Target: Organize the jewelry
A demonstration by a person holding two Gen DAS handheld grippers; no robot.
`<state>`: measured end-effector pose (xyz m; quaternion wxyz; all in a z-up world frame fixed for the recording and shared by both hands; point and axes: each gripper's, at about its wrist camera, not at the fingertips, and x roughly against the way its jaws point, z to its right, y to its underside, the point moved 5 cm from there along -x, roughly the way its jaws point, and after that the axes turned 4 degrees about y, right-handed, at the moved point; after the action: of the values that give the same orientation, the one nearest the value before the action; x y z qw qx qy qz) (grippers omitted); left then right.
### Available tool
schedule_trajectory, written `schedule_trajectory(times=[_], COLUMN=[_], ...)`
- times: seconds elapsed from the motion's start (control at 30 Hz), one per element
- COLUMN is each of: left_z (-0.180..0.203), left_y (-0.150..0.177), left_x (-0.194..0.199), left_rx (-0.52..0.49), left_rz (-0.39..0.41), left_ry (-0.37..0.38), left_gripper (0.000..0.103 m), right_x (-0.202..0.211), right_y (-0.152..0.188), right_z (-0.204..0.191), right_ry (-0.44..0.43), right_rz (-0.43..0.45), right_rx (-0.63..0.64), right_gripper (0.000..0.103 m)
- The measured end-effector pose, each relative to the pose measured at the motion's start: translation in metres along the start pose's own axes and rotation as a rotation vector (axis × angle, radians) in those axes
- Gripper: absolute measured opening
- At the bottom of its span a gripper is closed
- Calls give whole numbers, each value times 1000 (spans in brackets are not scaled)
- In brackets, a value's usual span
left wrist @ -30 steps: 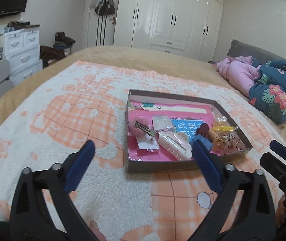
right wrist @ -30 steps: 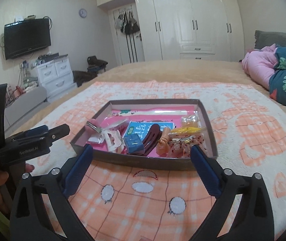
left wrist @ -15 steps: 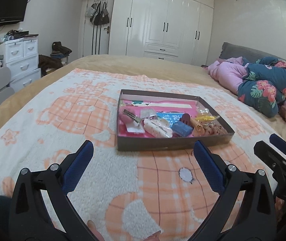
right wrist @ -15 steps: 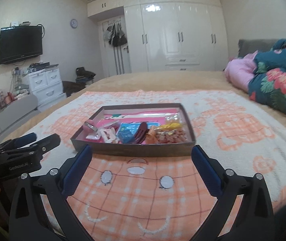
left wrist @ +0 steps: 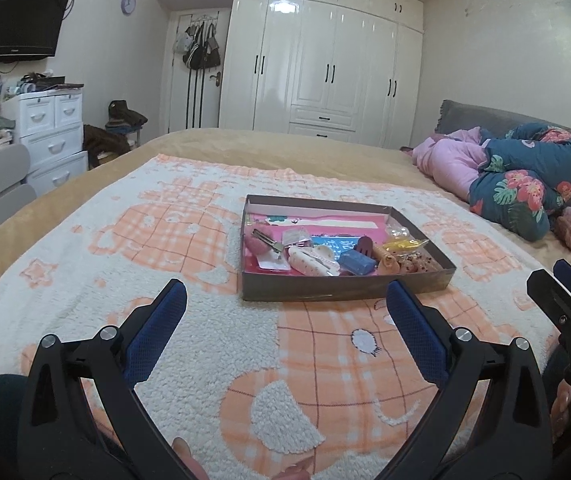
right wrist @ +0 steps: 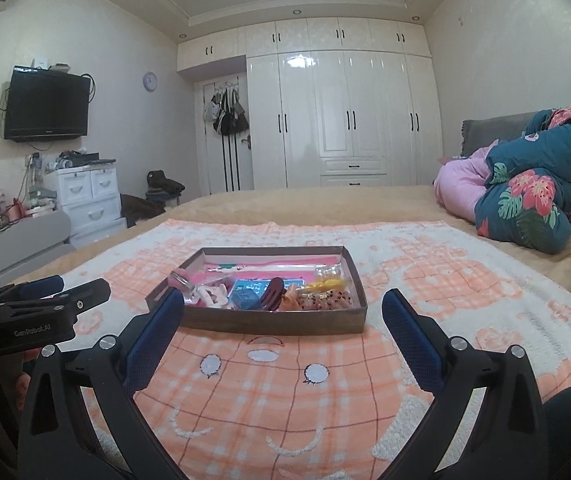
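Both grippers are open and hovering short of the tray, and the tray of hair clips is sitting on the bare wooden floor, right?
Not the floor. The tray sits on the orange-and-white blanket on the bed, as the right wrist view shows. Left gripper and right gripper are open, short of it.

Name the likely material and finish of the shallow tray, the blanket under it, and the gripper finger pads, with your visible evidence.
Tray: probably cardboard, matte grey-brown; thin, straight folded walls.
Blanket: fleecy textile, seemingly plush; tufted, looped pile with orange pattern.
Pads of the left gripper: likely rubber or textured plastic, matte blue; fine grid pattern. The arms look like black moulded plastic.
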<state>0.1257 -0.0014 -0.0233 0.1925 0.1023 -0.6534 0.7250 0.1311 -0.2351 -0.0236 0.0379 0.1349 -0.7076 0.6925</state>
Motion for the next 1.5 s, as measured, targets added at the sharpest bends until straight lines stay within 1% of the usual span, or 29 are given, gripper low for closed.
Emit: schedule_trajectory(times=[0.17, 0.33, 0.4, 0.67, 1.5], left_z=[5, 7, 8, 9, 7], left_y=[3, 6, 6, 8, 8], left_x=[11, 19, 19, 15, 13], left_rx=[-9, -16, -18, -24, -23], left_rz=[12, 22, 26, 22, 22], left_ry=[19, 19, 27, 11, 0], left_gripper=[92, 92, 92, 92, 92], right_x=[9, 13, 12, 6, 1], right_y=[4, 7, 8, 11, 13], right_z=[-2, -5, -5, 2, 2], right_ry=[-16, -24, -22, -4, -6], right_rz=[-8, -15, -14, -31, -40], right_rx=[6, 12, 14, -1, 4], right_gripper=[97, 97, 97, 97, 97])
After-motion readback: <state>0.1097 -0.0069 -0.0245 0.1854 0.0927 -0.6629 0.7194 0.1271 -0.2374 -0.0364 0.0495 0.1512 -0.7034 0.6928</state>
